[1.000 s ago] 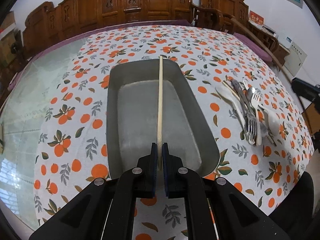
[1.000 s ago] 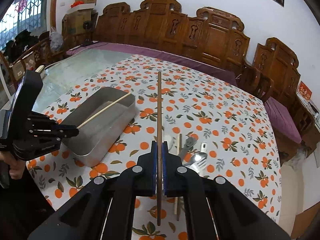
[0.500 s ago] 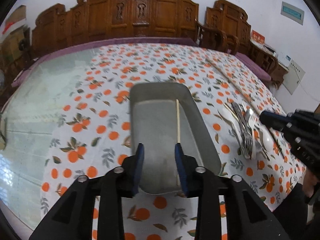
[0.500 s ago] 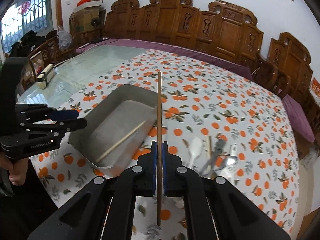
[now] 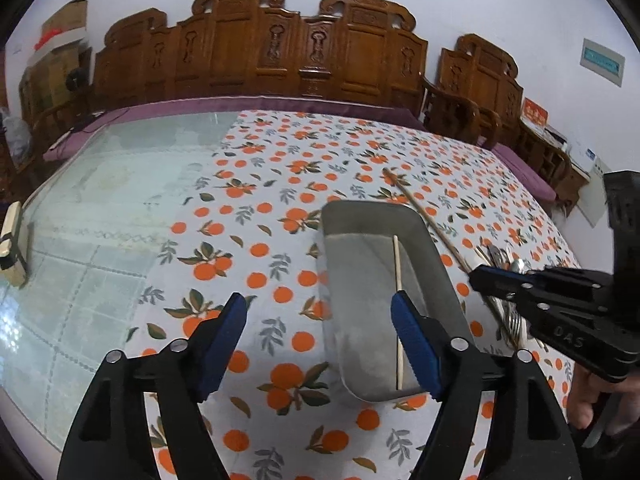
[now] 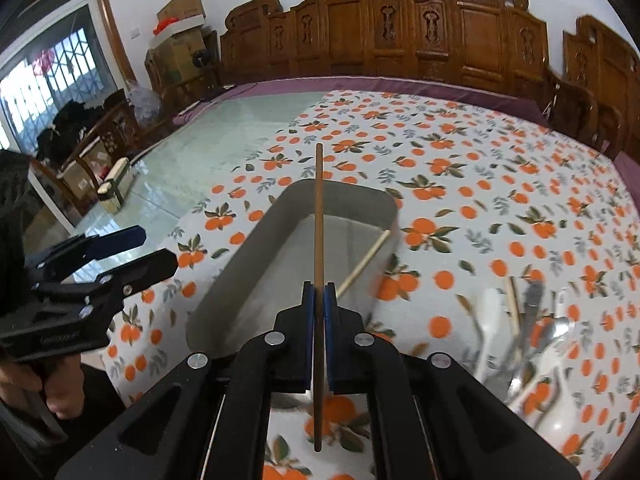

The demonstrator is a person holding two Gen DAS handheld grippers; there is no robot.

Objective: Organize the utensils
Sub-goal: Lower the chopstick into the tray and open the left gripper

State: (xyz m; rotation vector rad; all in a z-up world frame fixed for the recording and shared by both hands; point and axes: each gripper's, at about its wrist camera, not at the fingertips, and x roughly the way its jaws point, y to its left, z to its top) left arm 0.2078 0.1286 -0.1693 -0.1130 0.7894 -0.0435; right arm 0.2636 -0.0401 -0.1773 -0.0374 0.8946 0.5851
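Note:
A grey metal tray [image 5: 436,272] [image 6: 236,264] sits on the orange-print tablecloth. A pale chopstick [image 5: 397,280] [image 6: 366,258] lies inside it. My left gripper [image 5: 318,312] is open and empty, just left of the tray's near end; it shows at the left of the right wrist view [image 6: 132,248]. My right gripper [image 6: 319,296] is shut on a brown chopstick [image 6: 318,216] and holds it over the tray; it also shows in the left wrist view [image 5: 480,276] with the chopstick [image 5: 424,216] slanting above the tray's right rim.
A pile of forks, spoons and chopsticks [image 6: 528,320] [image 5: 508,272] lies right of the tray. Bare glass tabletop [image 5: 100,208] lies to the left, with a small box [image 5: 14,244] at its edge. Carved wooden chairs [image 5: 304,52] line the far side.
My left gripper opened, dropped the pale chopstick into the tray and drew back to the left. My right gripper carried the brown chopstick leftward from the utensil pile to above the tray.

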